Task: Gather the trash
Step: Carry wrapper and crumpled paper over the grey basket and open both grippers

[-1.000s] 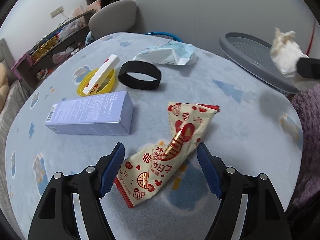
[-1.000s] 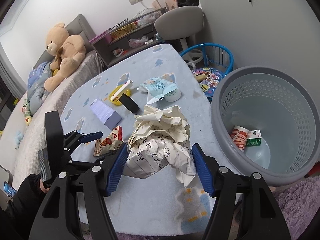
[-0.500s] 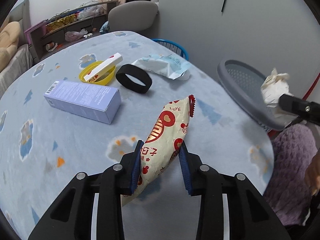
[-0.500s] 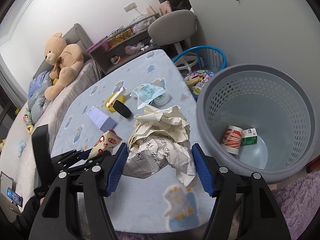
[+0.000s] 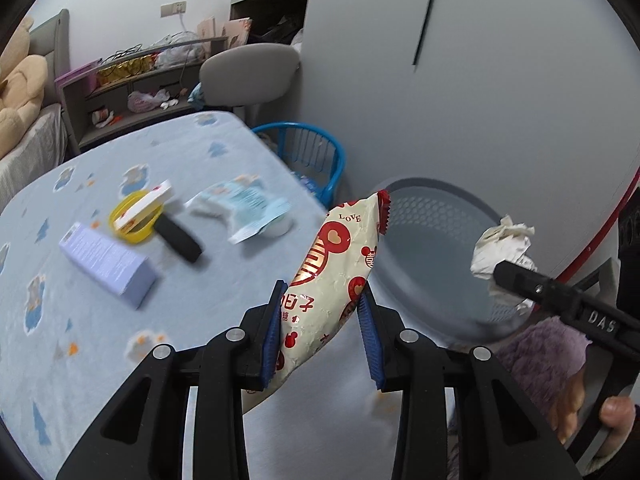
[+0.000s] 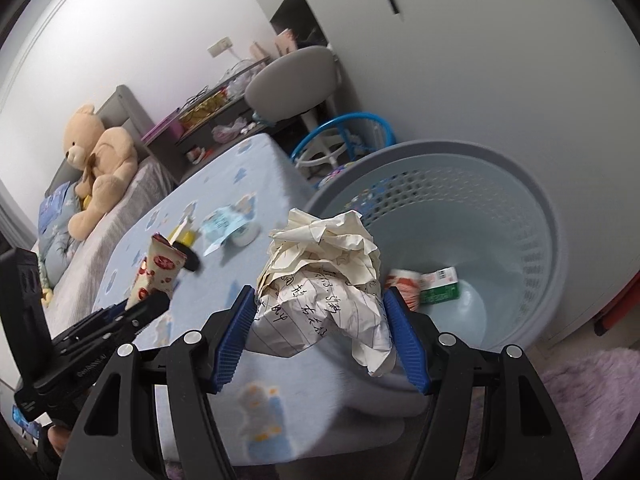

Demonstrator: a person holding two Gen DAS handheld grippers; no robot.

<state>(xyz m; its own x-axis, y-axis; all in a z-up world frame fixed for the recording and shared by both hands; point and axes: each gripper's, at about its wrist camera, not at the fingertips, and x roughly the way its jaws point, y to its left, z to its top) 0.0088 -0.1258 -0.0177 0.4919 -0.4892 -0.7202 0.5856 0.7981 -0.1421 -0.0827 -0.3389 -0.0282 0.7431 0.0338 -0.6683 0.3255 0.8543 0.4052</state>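
My left gripper (image 5: 322, 312) is shut on a cream and red snack wrapper (image 5: 336, 272) and holds it in the air near the table's right edge, beside the grey laundry-style basket (image 5: 440, 200). The wrapper also shows in the right wrist view (image 6: 158, 272). My right gripper (image 6: 320, 320) is shut on a crumpled ball of lined paper (image 6: 320, 264), held above the table edge next to the basket (image 6: 500, 168). The paper also shows in the left wrist view (image 5: 500, 248). A red and white cup (image 6: 404, 284) and a green and white carton (image 6: 440, 284) lie in the basket.
On the blue table (image 5: 80, 340) lie a lilac box (image 5: 106, 264), a yellow ring with a white card (image 5: 138, 216), a black band (image 5: 178, 238) and a light blue pouch (image 5: 240, 210). A blue wire stool (image 5: 312, 160), a grey chair (image 5: 248, 76) and a teddy bear (image 6: 100, 160) stand beyond.
My left gripper closed on the snack wrapper, lifted it off the table and swung right toward the basket. My right gripper carried the paper ball closer to the basket.
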